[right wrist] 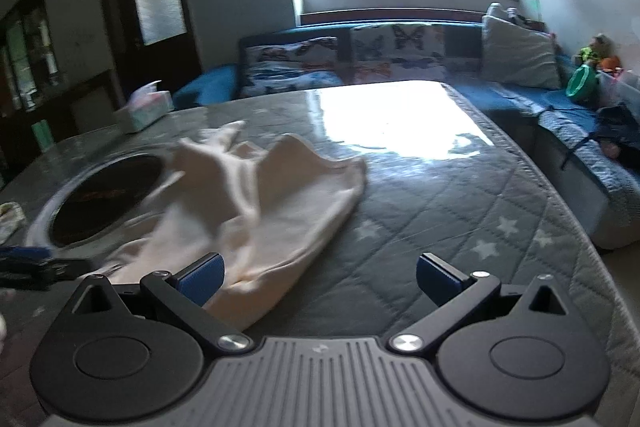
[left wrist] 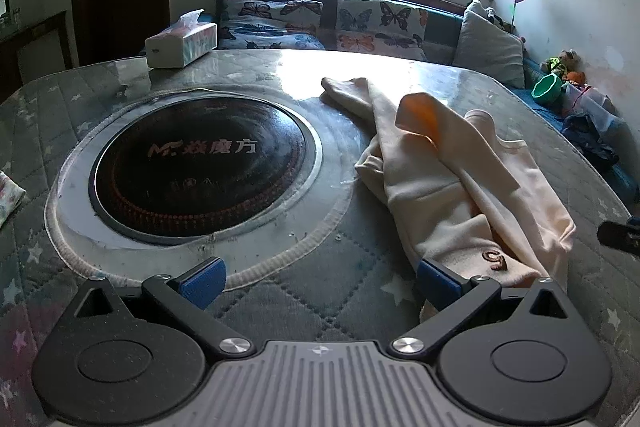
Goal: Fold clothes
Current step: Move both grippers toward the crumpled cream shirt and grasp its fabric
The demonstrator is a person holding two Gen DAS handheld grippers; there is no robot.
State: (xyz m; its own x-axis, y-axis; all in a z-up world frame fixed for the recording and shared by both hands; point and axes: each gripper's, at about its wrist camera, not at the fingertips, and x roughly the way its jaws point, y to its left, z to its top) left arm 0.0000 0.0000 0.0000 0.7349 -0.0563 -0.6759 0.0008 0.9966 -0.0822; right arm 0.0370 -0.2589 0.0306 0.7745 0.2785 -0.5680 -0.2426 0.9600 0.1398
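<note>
Both handheld grippers hover low, each with its two blue-padded fingers spread wide and nothing between them. The left gripper [left wrist: 318,281] points forward, level, its black linkage arms splayed outward from the grey ribbed body. The right gripper [right wrist: 318,277] holds the same wide stance; in its view the left gripper's dark tip shows at the far left edge, blurred.

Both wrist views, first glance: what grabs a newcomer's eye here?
A crumpled cream garment lies unfolded on the quilted star-print table, right of a round black cooktop set into it. Both grippers, left and right, are open at the garment's near edge. A tissue box sits at the far left corner.
</note>
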